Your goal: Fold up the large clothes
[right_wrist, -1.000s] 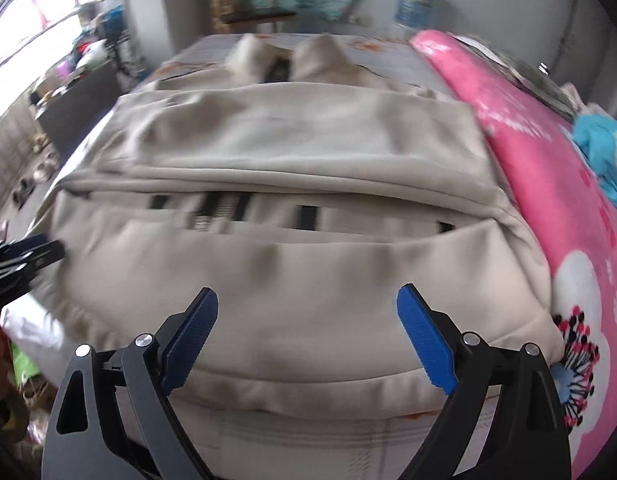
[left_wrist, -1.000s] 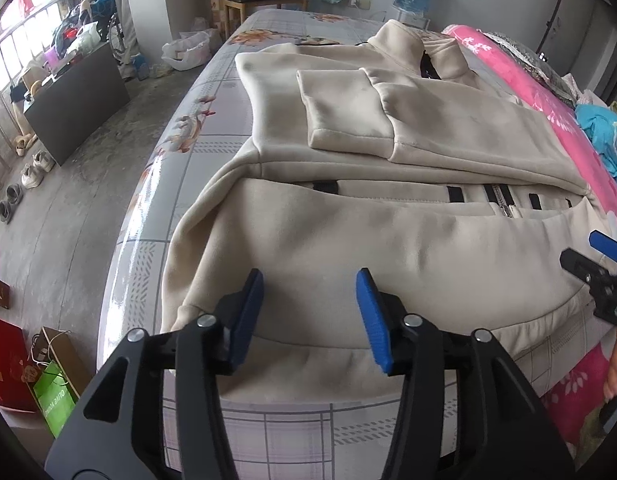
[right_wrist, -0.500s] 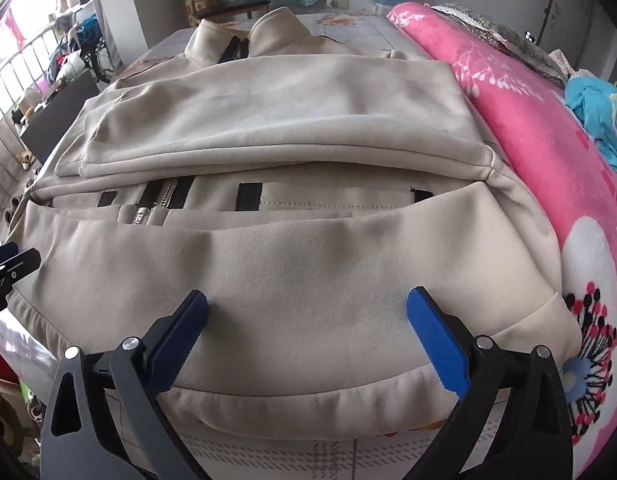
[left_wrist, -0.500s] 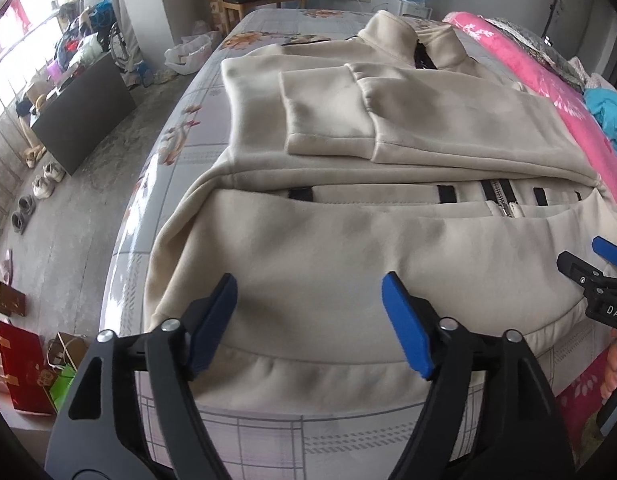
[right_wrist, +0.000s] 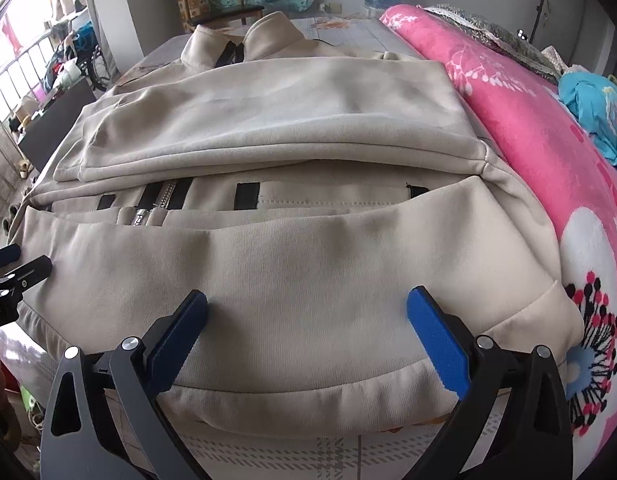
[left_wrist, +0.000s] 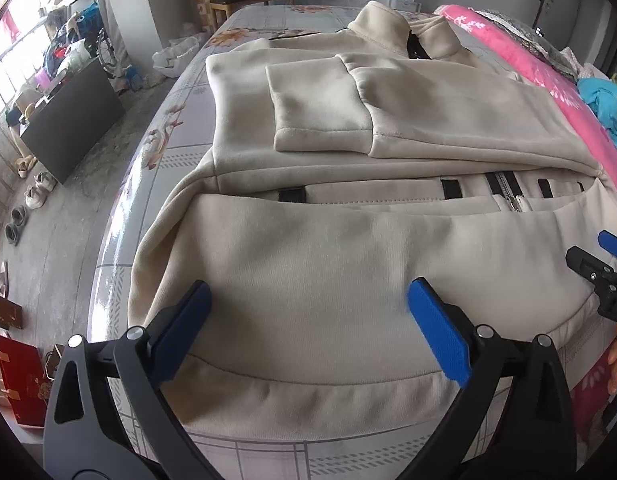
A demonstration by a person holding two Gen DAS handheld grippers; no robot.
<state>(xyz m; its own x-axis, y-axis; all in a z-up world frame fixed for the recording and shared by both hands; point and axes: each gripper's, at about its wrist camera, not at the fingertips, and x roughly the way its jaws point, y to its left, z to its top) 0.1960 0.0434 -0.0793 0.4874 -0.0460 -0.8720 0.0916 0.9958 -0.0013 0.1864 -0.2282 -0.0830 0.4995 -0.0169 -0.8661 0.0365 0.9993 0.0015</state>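
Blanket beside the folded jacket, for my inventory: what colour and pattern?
Pink blanket with white flower prints; right wrist view.

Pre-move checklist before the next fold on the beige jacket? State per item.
1. Left gripper open: ok, its jaws have just been opening, nothing pinched between them.
2. Right gripper open: ok, jaws wide, jacket hem lies beneath, not gripped.
3. Sleeves folded in across the chest: ok.
4. Bottom part folded up, edge level near the zipper: ok, roughly straight.
5. Jacket fully on the bed: not ok, its near hem bulges at the bed's edge.
6. Pink blanket clear of the jacket: cannot tell, they meet at the side.
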